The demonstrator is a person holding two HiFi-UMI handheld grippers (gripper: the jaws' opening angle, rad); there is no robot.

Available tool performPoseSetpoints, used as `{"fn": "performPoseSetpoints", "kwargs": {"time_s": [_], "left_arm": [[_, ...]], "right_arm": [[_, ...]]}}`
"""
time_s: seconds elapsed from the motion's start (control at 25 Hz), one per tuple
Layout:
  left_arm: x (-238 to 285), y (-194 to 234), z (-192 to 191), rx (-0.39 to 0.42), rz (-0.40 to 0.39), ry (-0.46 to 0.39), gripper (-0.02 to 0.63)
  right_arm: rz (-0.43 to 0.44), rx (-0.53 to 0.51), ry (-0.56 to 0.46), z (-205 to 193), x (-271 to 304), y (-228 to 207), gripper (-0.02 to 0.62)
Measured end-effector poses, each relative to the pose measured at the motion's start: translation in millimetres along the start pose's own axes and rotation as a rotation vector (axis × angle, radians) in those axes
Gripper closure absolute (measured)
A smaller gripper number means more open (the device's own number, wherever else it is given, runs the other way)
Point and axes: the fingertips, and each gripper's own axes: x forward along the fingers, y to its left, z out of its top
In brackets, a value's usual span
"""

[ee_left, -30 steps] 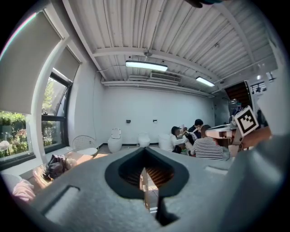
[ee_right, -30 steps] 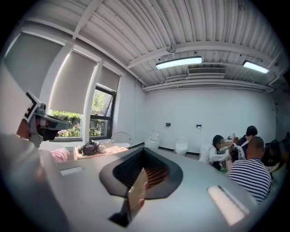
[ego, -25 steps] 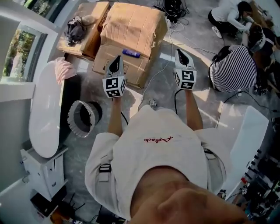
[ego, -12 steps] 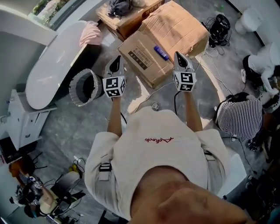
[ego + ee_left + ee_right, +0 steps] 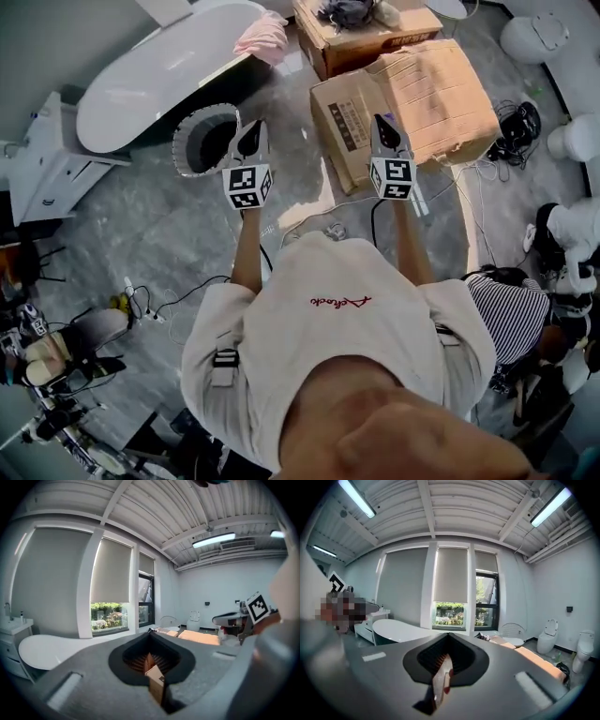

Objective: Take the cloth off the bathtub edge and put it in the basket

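While we hold both grippers out roughly level ahead of us, neither has anything in it: left gripper (image 5: 249,136) has its jaws fully together on nothing, right gripper (image 5: 384,131) likewise closed and empty. Both hang over the grey floor (image 5: 178,234), well apart from each other, with a cable (image 5: 319,220) looping on the floor between our arms. Next out, the basket (image 5: 204,141) stands on the floor just left of the left gripper's tip in the head view, round, open top. Ahead of the right gripper lies a big box (image 5: 412,94). Beyond the basket and just beside it is the tub (image 5: 159,75), white inside, dark outside. The pink cloth (image 5: 262,36) is draped over the tub edge at its far right end, well apart from both grippers, not yet in the basket. Right of the cloth sits a second box (image 5: 370,23) with dark clothes on top. In the right gripper view we see the tub under the window (image 5: 450,613), toilets (image 5: 546,641) at far right
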Motion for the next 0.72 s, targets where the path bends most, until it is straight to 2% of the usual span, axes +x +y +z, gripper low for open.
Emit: {"fn": "performPoseSetpoints", "kwargs": {"time_s": [0.44,0.72], "left_arm": [[-95,113,-14,-0.058,0.177,-0.031,0.606],[-135,155,-23,-0.099,0.209,-0.044,0.606]], "right_arm": [[0.187,-0.054,-0.017,22,47,144,0.589],[0.182,-0.064,-0.011,29,53,182,0.589]]}}
